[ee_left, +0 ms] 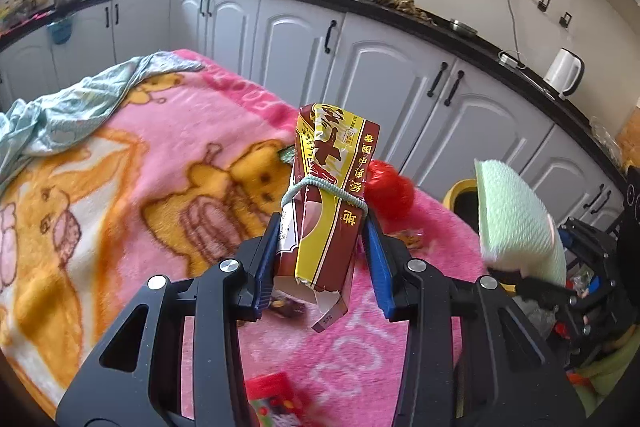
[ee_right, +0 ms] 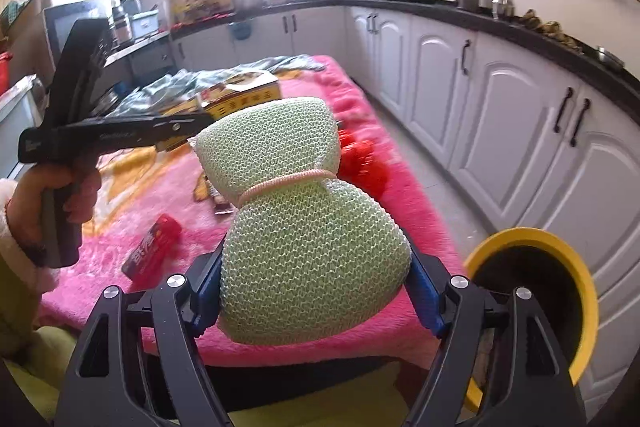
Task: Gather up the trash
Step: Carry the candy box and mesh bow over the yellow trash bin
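In the left wrist view my left gripper [ee_left: 322,259] is shut on a crumpled red and yellow carton [ee_left: 328,187] bound with a pale elastic band, held upright above the pink blanket [ee_left: 160,155]. My right gripper [ee_right: 316,291] is shut on a light green mesh sponge bundle [ee_right: 312,251], tied at its waist with a pink band. The same bundle [ee_left: 516,215] shows at the right of the left wrist view. A round yellow-rimmed bin [ee_right: 532,291] stands open on the floor just right of the bundle. The left gripper [ee_right: 192,125], in a person's hand, holds the carton [ee_right: 240,93] up at the left.
On the blanket-covered table [ee_right: 280,343] lie a red packet [ee_right: 154,247], a crumpled red bag [ee_right: 362,163] and a pale blue cloth [ee_left: 60,119]. White cabinets [ee_right: 500,131] under a black counter run along the right. The bin's rim [ee_left: 460,189] shows past the table's edge.
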### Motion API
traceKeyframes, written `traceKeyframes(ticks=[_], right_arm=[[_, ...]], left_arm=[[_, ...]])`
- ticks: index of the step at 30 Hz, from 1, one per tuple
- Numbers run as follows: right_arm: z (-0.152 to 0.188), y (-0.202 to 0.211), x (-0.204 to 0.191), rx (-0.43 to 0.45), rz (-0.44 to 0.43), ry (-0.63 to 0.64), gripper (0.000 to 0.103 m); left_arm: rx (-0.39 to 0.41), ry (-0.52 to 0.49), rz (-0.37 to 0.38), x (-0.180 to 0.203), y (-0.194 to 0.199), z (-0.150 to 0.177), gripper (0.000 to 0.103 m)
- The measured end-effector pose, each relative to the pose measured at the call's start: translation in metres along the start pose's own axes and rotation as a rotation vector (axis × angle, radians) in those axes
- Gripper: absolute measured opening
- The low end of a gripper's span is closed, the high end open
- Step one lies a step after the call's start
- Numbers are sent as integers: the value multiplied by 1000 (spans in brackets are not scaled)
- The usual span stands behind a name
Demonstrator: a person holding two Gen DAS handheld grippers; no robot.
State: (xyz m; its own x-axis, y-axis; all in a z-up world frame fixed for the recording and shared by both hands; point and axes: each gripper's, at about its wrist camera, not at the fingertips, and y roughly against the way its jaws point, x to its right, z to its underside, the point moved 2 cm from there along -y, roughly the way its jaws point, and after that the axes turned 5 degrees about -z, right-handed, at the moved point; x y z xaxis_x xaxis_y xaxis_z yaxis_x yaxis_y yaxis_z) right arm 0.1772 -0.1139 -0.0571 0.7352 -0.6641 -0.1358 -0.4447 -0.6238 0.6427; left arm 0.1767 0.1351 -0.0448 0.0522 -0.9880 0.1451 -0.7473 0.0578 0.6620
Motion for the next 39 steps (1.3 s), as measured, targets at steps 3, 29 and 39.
traceKeyframes(ticks=[3, 29, 39], right_arm=[[-1, 12, 8, 23, 31, -6, 73], [11, 96, 93, 177, 258, -150, 74], [27, 120, 126, 218, 334, -231, 74]], left_arm=[[10, -19, 16, 13, 3, -3, 32], [51, -156, 145, 120, 1, -22, 32], [38, -210, 197, 165, -13, -22, 32]])
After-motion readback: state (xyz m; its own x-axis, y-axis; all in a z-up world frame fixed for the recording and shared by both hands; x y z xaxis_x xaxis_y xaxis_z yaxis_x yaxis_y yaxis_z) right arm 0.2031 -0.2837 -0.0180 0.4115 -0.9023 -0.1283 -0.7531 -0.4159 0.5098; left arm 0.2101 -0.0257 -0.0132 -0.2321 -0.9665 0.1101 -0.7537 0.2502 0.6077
